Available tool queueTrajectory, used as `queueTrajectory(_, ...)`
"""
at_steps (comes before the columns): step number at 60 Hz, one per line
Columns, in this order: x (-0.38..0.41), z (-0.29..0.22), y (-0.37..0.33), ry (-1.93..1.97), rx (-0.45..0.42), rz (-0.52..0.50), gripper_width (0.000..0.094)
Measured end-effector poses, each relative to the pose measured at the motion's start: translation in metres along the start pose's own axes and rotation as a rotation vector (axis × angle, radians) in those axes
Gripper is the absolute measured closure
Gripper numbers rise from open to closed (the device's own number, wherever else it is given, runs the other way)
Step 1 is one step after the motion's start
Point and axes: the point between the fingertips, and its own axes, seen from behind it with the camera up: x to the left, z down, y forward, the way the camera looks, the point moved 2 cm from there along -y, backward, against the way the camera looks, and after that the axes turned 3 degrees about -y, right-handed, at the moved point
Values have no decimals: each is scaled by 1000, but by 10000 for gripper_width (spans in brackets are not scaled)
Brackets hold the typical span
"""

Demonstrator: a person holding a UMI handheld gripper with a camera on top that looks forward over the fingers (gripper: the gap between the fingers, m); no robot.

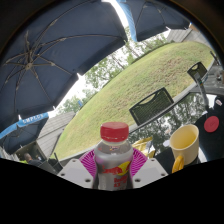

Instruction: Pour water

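A clear plastic bottle [113,158] with a red cap and a red and yellow label stands between my two fingers, and their pink pads [88,163] press on both its sides. My gripper [113,172] is shut on the bottle. The whole view is tilted, so the bottle is carried at a lean. A yellow cup [184,147] with a handle stands just right of the bottle on a white table [212,150].
A dark patio umbrella [60,55] spreads overhead at the left. A black mesh chair [152,104] stands beyond the bottle, with a lawn [140,75] and trees behind. A red round object [211,124] lies on the table past the cup.
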Motion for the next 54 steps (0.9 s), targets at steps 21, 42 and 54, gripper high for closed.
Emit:
queueTrajectory(21,-48,-47,14,1045,-24,-162,542)
queueTrajectory(42,-70,-46,11,1428,-10,-168,540)
queueTrajectory(54,-34,-127,-25,795,-107,-272,538)
